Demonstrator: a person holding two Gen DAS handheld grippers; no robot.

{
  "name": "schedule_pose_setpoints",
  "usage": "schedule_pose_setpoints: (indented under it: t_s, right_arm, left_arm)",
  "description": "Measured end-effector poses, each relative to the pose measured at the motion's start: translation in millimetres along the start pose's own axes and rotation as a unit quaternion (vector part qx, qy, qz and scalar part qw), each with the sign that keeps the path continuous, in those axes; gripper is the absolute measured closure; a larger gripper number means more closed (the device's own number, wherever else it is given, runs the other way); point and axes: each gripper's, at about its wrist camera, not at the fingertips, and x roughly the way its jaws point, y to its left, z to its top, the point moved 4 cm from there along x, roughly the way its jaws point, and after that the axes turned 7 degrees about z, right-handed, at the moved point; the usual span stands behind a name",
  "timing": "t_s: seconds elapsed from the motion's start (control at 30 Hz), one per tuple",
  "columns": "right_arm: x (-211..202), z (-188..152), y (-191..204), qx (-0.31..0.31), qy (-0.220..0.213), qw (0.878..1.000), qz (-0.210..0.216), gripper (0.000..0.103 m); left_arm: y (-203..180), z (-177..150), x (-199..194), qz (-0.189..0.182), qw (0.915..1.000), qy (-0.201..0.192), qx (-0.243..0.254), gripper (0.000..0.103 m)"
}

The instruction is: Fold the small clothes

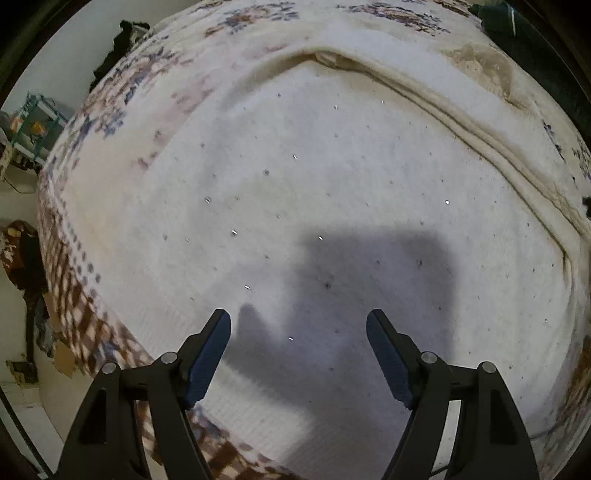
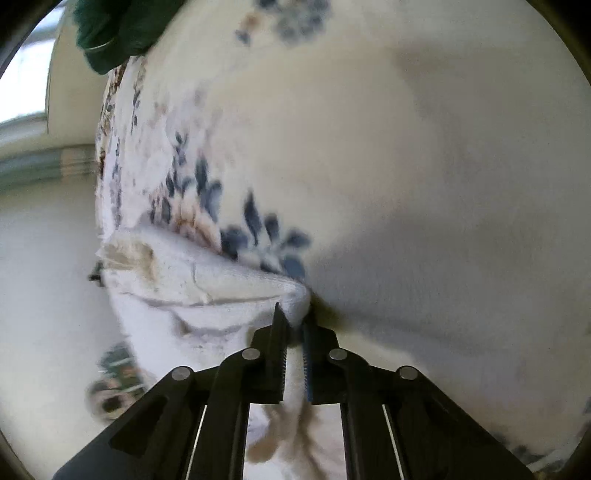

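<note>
A: Where's the garment rel. to the grippers?

B: White garment (image 1: 332,192) lies flat on the patterned blanket (image 1: 85,236), filling most of the left wrist view. Left gripper (image 1: 298,325) points nearly straight down over its near part, jaws spread wide, nothing between them, pads clear of the cloth. Its shadow falls on the fabric just ahead.

A: And the right?

B: Right gripper (image 2: 295,317) is pressed together on a bunched edge of the white garment (image 2: 236,280); a peak of cloth sits between the pads. So the right is the one w/ a hold; left is only hovering.

A: Which way does the thing run?

B: Thick rolled edge (image 1: 480,136) sweeps from top centre down to the right in the left view; the body spreads from there toward the left gripper. I'd guess a fold carries the pinched edge across that body, and the left would need to come down on the near edge to match.

A: Anything in the way?

B: Not on the cloth itself. Dark green item (image 2: 118,29) sits well apart at the blanket's far corner. Right view is blurred, so prob. an edge or corner, can't say which part of the garment. Floor clutter (image 1: 22,258) off the blanket's left side, well apart.
</note>
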Motion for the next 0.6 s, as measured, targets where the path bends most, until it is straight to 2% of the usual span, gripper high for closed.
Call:
schedule_pose_setpoints:
  t_s: [0.07, 0.1, 0.13, 0.23, 0.27, 0.3, 0.33, 0.4, 0.53, 0.6]
  right_arm:
    - [-18.8, 19.5, 2.3, -0.004, -0.035, 0.999, -0.02, 0.098]
    - [-17.9, 31.2, 4.4, -0.009, -0.033, 0.999, -0.023, 0.098]
    - [-11.6, 37.4, 6.6, -0.017, -0.025, 0.999, -0.035, 0.098]
    - [18.2, 37.9, 14.3, -0.046, 0.048, 0.995, -0.078, 0.096]
    - [19.2, 37.3, 15.3, -0.046, 0.057, 0.994, -0.087, 0.095]
    - [16.2, 35.3, 18.2, -0.044, 0.065, 0.994, -0.079, 0.087]
    - [8.3, 30.4, 21.1, -0.043, 0.074, 0.994, -0.062, 0.084]
    - [-9.8, 17.3, 23.4, -0.053, 0.083, 0.993, -0.061, 0.062]
    - [-61.6, -26.2, 4.9, -0.081, 0.107, 0.989, -0.066, 0.061]
    - [-81.7, -44.6, -9.3, -0.075, 0.119, 0.988, -0.07, 0.061]
  left_arm:
    - [-4.4, -3.2, 2.2, -0.005, 1.0, 0.001, 0.003, 0.029]
    - [-6.8, -3.7, 3.5, -0.006, 1.0, 0.0, 0.006, 0.029]
    - [-8.2, -3.7, 4.5, -0.006, 0.9999, 0.0, 0.008, 0.029]
    - [-11.8, -6.1, 4.3, -0.011, 0.9999, 0.006, 0.01, 0.029]
    - [-13.0, -7.0, 1.0, -0.017, 0.9998, 0.007, 0.01, 0.029]
    - [-15.5, -8.3, -6.1, -0.02, 0.9996, 0.004, 0.018, 0.029]
    - [-18.9, -9.2, -13.5, -0.023, 0.9994, 0.001, 0.028, 0.029]
    - [-29.2, -16.0, -33.2, -0.033, 0.998, -0.009, 0.053, 0.029]
    - [-68.0, -53.4, -70.9, -0.079, 0.9887, -0.011, 0.127, 0.029]
    - [-101.5, -86.3, -80.0, -0.113, 0.9772, 0.008, 0.179, 0.029]
